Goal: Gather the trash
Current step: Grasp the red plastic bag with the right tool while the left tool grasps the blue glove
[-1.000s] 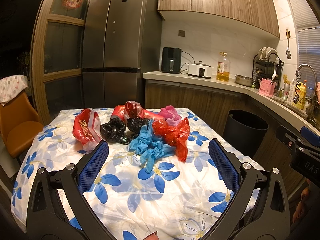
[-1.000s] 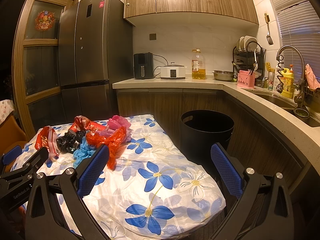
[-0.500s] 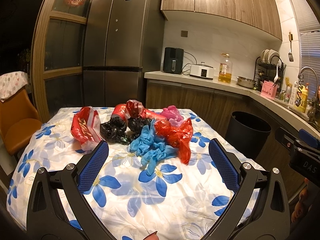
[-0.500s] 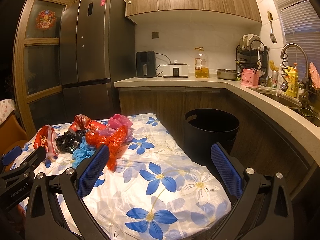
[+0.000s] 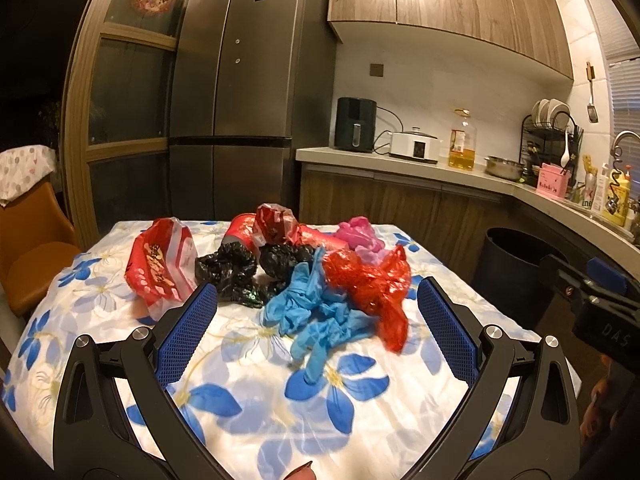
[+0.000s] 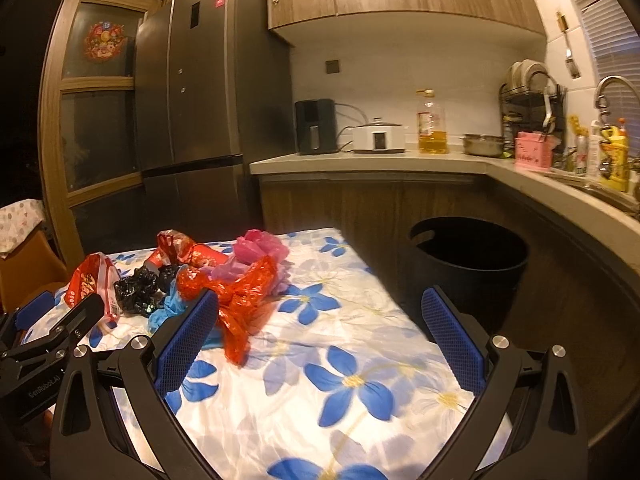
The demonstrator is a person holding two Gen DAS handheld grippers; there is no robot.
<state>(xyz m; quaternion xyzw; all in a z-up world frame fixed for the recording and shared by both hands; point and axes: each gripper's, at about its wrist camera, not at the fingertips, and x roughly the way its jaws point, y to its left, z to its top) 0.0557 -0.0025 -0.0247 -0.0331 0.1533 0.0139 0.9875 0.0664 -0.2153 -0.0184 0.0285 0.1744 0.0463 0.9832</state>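
Note:
A heap of trash lies on the flowered tablecloth (image 5: 248,384): blue gloves (image 5: 316,312), a crumpled red bag (image 5: 368,284), black bags (image 5: 232,272), a red-and-white snack packet (image 5: 160,264), a pink bag (image 5: 358,234) and red wrappers (image 5: 276,224). My left gripper (image 5: 318,336) hovers open just short of the blue gloves, holding nothing. My right gripper (image 6: 320,336) is open and empty over the table's right half, with the red bag (image 6: 240,300) by its left finger. A black bin (image 6: 468,264) stands on the floor right of the table.
A kitchen counter (image 6: 400,160) runs behind and to the right, carrying an oil bottle (image 6: 432,124), cooker, dish rack and sink. A tall fridge (image 5: 240,100) stands behind the table. An orange chair (image 5: 32,248) sits at the left. The left gripper's body (image 6: 44,344) shows at the right wrist view's left edge.
Both grippers have moved forward, closer to the trash heap and the bin. Both stay open and the trash lies as before.

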